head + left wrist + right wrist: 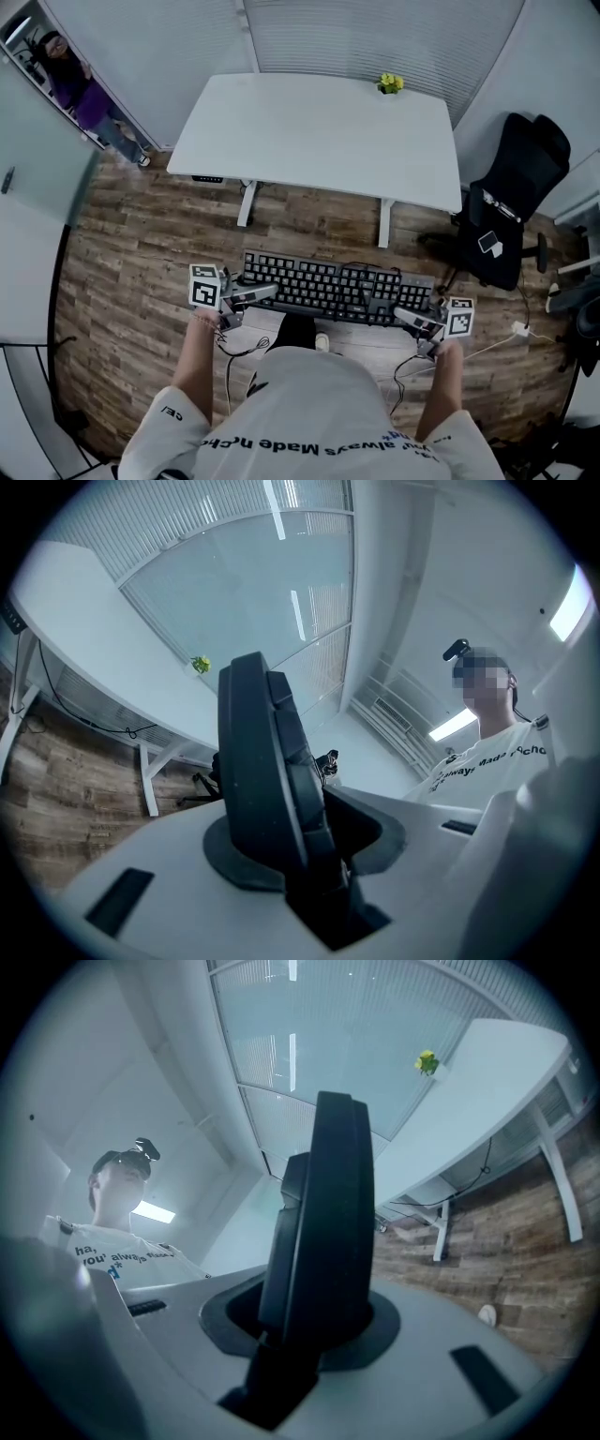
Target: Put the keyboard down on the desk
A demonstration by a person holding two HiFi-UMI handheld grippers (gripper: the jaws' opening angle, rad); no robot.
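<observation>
A black keyboard [333, 286] hangs in the air in front of the person, above the wooden floor and short of the white desk [323, 136]. My left gripper [251, 295] is shut on the keyboard's left end, my right gripper [408, 317] on its right end. In the left gripper view the keyboard [272, 780] stands edge-on between the jaws and fills the middle. The right gripper view shows the other end of the keyboard [323, 1232] the same way, clamped between the jaws. A cable hangs from the keyboard's back.
A small yellow-green plant [390, 83] stands at the desk's far right corner. A black office chair [511, 220] is to the right of the desk. A person [80, 94] stands behind the glass wall at the far left. Cables trail on the floor.
</observation>
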